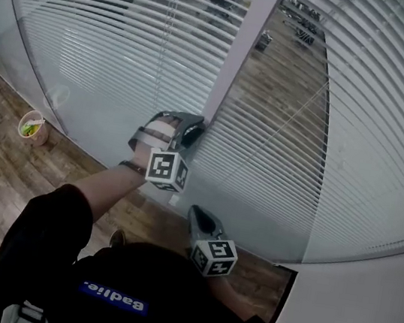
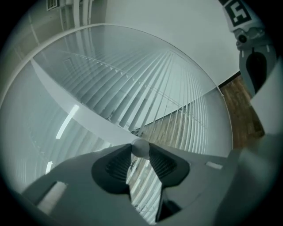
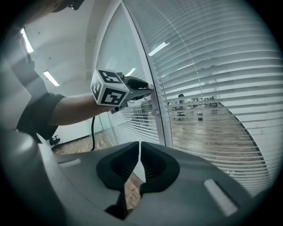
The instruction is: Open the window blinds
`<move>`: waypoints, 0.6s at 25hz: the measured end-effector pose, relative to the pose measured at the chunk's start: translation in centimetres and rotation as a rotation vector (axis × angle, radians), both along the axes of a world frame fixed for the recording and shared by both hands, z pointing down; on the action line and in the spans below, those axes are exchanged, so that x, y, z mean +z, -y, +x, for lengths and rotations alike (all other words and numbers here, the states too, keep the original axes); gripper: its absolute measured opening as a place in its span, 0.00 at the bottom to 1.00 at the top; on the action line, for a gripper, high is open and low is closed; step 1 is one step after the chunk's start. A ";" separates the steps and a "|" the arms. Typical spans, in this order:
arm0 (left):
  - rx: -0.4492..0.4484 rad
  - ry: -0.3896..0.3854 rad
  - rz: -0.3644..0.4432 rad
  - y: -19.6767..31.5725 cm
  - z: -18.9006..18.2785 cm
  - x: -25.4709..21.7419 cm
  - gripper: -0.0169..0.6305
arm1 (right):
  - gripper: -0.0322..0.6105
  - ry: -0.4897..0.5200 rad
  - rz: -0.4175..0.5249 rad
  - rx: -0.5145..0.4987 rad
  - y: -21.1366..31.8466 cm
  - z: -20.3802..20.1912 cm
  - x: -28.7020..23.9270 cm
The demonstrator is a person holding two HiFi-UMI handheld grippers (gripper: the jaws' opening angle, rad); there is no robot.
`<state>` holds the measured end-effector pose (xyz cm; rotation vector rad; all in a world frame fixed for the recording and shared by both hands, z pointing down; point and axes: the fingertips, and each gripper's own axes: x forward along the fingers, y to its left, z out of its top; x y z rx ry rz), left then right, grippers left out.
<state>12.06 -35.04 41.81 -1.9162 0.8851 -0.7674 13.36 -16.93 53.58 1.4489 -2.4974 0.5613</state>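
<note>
White slatted blinds [image 1: 333,102] hang behind the glass on both sides of a pale upright frame post [image 1: 239,49]. The slats stand partly tilted, and an office floor shows through them. My left gripper [image 1: 194,128] reaches up to the post, shut on a small round pale knob [image 2: 140,149] that sits between its pads [image 2: 118,164]. From the right gripper view the left gripper [image 3: 149,87] touches the post above a second small knob [image 3: 155,112]. My right gripper [image 1: 195,215] hangs lower, short of the glass, shut with nothing in it [image 3: 139,145].
A small bin [image 1: 32,127] with green scraps stands on the wood floor at the left, by the glass. A white wall [image 1: 359,319] meets the glass at the right. A black cable [image 3: 93,132] hangs under the left arm.
</note>
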 end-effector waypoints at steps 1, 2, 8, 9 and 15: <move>0.002 0.006 0.004 0.0 0.0 0.0 0.22 | 0.07 0.000 0.001 0.000 0.0 -0.1 0.0; 0.004 0.009 0.007 0.0 0.0 0.0 0.22 | 0.07 0.000 0.001 0.000 0.0 -0.1 0.0; 0.014 0.011 0.007 0.1 0.0 0.1 0.22 | 0.07 -0.001 0.002 0.000 0.3 -0.4 0.1; 0.015 0.010 0.006 0.1 0.0 0.1 0.22 | 0.07 -0.001 0.002 0.000 0.3 -0.4 0.1; 0.012 -0.016 -0.005 0.0 -0.1 0.1 0.22 | 0.07 -0.003 -0.002 0.001 0.3 -0.5 0.2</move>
